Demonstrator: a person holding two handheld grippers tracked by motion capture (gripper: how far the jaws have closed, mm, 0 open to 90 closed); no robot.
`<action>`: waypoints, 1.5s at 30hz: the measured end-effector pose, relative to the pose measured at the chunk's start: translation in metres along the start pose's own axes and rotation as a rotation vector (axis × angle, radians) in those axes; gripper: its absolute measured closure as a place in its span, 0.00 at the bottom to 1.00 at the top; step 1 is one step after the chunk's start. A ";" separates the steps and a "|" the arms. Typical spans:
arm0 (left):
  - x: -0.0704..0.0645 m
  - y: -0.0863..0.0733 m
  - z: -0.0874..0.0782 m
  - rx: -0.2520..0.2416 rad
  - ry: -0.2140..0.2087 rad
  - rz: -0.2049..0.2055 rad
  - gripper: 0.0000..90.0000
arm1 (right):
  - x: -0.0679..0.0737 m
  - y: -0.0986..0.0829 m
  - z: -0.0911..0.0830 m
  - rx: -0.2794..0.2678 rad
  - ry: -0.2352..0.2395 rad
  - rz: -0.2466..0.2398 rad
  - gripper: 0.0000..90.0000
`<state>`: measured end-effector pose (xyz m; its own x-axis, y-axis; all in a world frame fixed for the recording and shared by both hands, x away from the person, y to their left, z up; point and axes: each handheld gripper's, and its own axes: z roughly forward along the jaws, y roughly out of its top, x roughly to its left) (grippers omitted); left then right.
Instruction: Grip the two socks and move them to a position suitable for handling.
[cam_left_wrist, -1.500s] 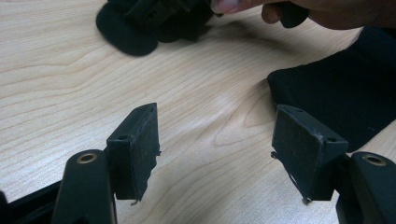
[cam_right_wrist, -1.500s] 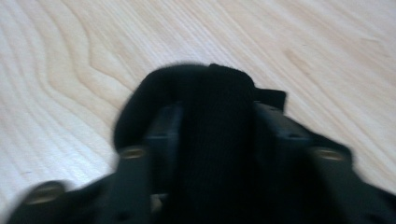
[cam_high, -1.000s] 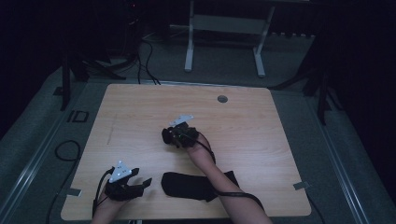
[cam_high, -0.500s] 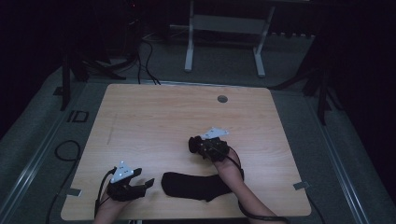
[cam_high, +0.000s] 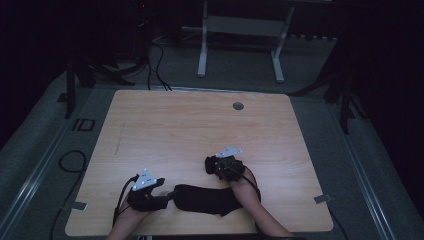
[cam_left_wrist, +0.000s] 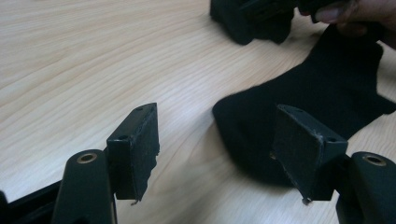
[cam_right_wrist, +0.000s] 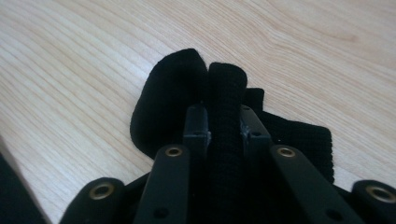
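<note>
A black sock (cam_high: 200, 198) lies flat near the table's front edge, partly under the person's right forearm. My left gripper (cam_high: 166, 196) stands open at its left end. In the left gripper view the sock's rounded end (cam_left_wrist: 261, 121) sits between the spread jaws, close to the right one. My right gripper (cam_high: 210, 164) hovers just behind the flat sock, shut on a second black knit sock (cam_right_wrist: 224, 88). That sock is folded between the jaws and bunches out beyond the tips. The right gripper (cam_left_wrist: 252, 18) also appears at the top of the left gripper view.
The wooden table (cam_high: 190, 130) has a round grommet hole (cam_high: 238, 106) near its far edge. Beyond the table stand a white frame's legs (cam_high: 202, 50) and floor cables (cam_high: 160, 65). Tape tabs mark the front corners (cam_high: 322, 198).
My right gripper came from the table's middle to the right and toward the front edge, carrying the black sock. My left gripper edged right to the flat sock's end.
</note>
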<state>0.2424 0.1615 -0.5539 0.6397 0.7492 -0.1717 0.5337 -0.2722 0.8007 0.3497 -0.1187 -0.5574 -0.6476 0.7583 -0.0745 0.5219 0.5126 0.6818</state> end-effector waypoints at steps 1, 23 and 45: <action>-0.001 0.004 0.003 0.003 -0.014 0.004 0.36 | -0.001 0.001 0.000 0.001 0.010 0.010 0.82; -0.009 0.085 0.106 0.167 -0.063 0.110 0.37 | -0.060 -0.006 -0.030 0.014 0.063 0.115 0.54; -0.018 0.092 0.132 0.230 -0.028 0.195 0.95 | -0.048 -0.011 -0.018 0.037 0.041 0.044 0.96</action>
<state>0.3533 0.0435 -0.5529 0.7554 0.6537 -0.0456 0.5087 -0.5411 0.6696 0.3646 -0.1680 -0.5485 -0.6456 0.7635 -0.0147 0.5699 0.4946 0.6562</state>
